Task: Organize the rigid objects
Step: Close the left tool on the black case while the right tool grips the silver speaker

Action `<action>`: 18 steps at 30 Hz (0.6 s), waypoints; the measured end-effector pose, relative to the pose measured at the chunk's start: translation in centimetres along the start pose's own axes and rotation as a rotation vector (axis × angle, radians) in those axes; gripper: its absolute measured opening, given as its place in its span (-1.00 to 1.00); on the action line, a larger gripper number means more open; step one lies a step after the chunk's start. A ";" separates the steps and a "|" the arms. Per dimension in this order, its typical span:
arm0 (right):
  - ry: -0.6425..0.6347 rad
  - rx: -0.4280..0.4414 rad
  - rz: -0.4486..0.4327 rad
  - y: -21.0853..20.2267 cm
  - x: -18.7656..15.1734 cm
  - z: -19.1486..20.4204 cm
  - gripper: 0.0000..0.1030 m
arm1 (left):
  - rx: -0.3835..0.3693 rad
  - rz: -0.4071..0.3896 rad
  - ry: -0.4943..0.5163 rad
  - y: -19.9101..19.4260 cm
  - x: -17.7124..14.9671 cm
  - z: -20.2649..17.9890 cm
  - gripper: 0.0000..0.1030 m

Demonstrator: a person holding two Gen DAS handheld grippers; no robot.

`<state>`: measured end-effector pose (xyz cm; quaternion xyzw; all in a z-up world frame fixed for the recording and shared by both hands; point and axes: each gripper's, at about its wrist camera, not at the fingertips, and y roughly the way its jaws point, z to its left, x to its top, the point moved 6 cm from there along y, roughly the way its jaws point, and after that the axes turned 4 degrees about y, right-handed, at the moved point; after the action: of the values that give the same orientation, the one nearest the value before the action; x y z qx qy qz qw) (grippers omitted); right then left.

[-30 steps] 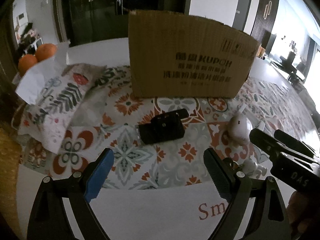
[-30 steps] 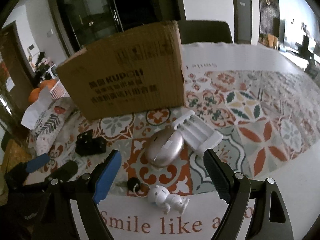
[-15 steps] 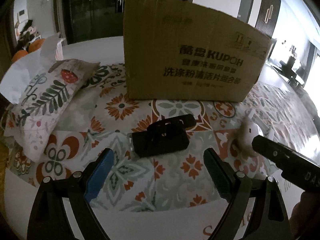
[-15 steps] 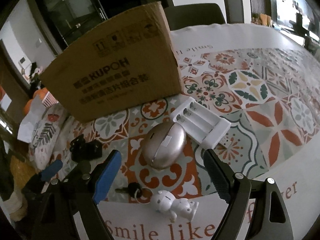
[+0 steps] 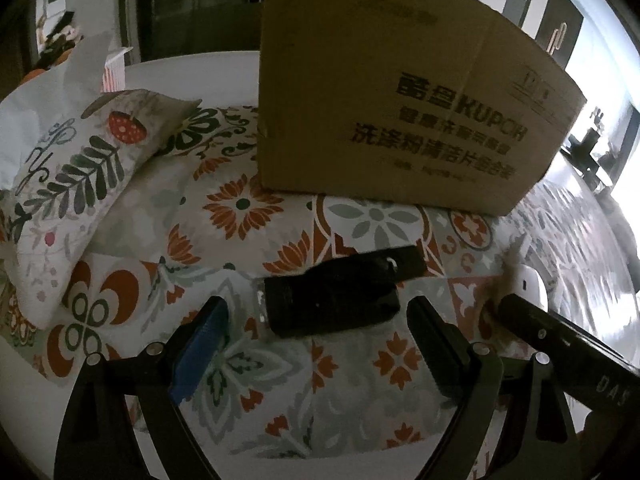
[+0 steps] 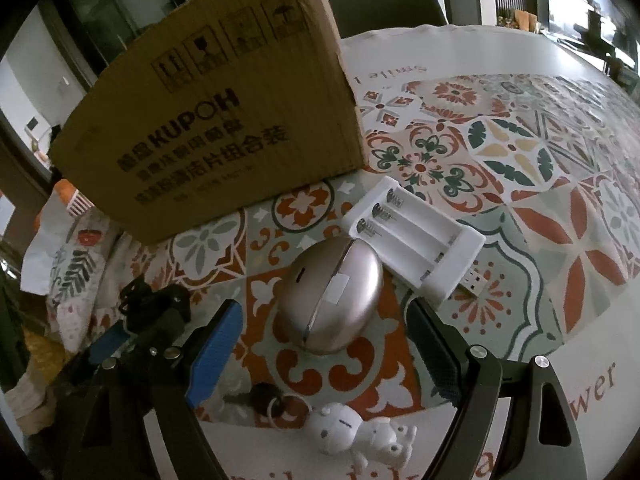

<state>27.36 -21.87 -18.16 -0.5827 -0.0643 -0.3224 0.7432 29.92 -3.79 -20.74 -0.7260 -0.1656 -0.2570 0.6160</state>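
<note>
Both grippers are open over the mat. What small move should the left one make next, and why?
Probably ease the left gripper forward and down so its open jaws straddle the black block, then close. The block lies flat on the patterned mat just ahead of the fingertips, untouched, with the cardboard box standing behind it.

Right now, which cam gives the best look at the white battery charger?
Right wrist. The white battery charger lies in full view on the patterned tablecloth, empty bays up, springs visible, right beside the metallic egg-shaped case, just beyond the open right gripper. The left wrist view doesn't show the charger at all.
</note>
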 end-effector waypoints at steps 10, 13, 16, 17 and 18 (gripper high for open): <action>-0.027 -0.034 -0.008 1.2 1.0 0.5 0.65 | 0.031 -0.007 -0.017 0.9 1.0 0.8 0.76; -0.047 -0.047 -0.016 1.5 1.3 0.8 0.65 | 0.034 -0.011 -0.021 0.9 0.8 0.8 0.76; -0.068 -0.064 -0.020 1.7 1.6 1.0 0.63 | 0.034 -0.011 -0.037 1.0 1.1 1.0 0.75; -0.071 -0.069 -0.023 1.8 1.6 1.1 0.63 | 0.029 -0.011 -0.045 1.0 1.1 1.0 0.75; -0.074 -0.071 -0.025 1.9 1.7 1.2 0.63 | 0.022 -0.012 -0.059 0.9 1.2 1.1 0.75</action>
<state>30.03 -21.24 -18.54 -0.6196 -0.0875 -0.3117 0.7150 31.58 -2.97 -20.96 -0.7254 -0.1909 -0.2375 0.6172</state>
